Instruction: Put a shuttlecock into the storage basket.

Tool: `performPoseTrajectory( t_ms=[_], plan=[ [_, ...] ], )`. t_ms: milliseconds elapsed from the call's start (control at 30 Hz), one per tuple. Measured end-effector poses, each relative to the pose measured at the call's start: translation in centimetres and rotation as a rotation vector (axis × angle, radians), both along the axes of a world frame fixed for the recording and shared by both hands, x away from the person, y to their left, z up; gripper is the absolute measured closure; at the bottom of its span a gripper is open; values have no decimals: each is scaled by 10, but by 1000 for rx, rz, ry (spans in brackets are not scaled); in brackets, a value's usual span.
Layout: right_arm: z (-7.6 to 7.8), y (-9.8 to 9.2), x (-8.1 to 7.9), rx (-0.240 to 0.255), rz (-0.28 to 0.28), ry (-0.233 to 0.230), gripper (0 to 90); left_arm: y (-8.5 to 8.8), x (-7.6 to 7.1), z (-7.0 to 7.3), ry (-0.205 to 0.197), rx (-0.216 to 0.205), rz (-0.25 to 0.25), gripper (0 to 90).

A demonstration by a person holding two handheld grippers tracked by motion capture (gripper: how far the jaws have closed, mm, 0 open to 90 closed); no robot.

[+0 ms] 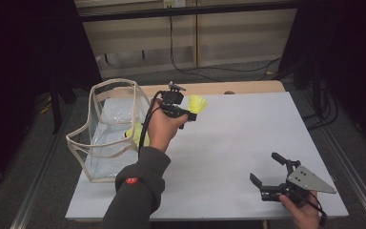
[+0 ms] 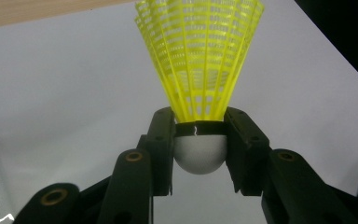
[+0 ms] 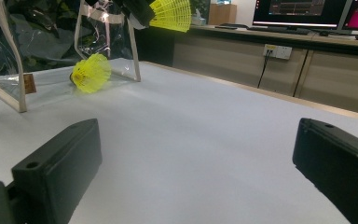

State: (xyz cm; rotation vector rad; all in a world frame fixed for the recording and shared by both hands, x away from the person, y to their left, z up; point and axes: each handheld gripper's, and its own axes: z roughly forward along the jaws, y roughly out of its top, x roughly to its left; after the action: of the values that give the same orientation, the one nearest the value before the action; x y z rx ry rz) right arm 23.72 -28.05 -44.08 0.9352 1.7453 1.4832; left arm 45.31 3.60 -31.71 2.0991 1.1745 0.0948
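Up close, fingers clamp shuttlecock [image 2: 199, 93] cork.

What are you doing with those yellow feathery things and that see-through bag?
A person holds a tool in each hand at a white table. The left tool is clamped on the white cork of a yellow shuttlecock, lifted above the table beside the clear bag. A second shuttlecock lies in the bag's open mouth. The right tool rests low near the table's front edge, jaws wide apart and holding nothing.

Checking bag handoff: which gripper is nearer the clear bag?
Left. The left gripper, holding a yellow shuttlecock, is beside the clear bag; the right gripper sits open across the table.
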Motion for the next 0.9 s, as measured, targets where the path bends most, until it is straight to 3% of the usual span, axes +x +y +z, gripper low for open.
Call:
performPoseTrajectory(
  t_ms=[900],
  plan=[
    [0,0,0,1,1,-3,12,18,-7,37,19,-12,2,647]
  ],
)
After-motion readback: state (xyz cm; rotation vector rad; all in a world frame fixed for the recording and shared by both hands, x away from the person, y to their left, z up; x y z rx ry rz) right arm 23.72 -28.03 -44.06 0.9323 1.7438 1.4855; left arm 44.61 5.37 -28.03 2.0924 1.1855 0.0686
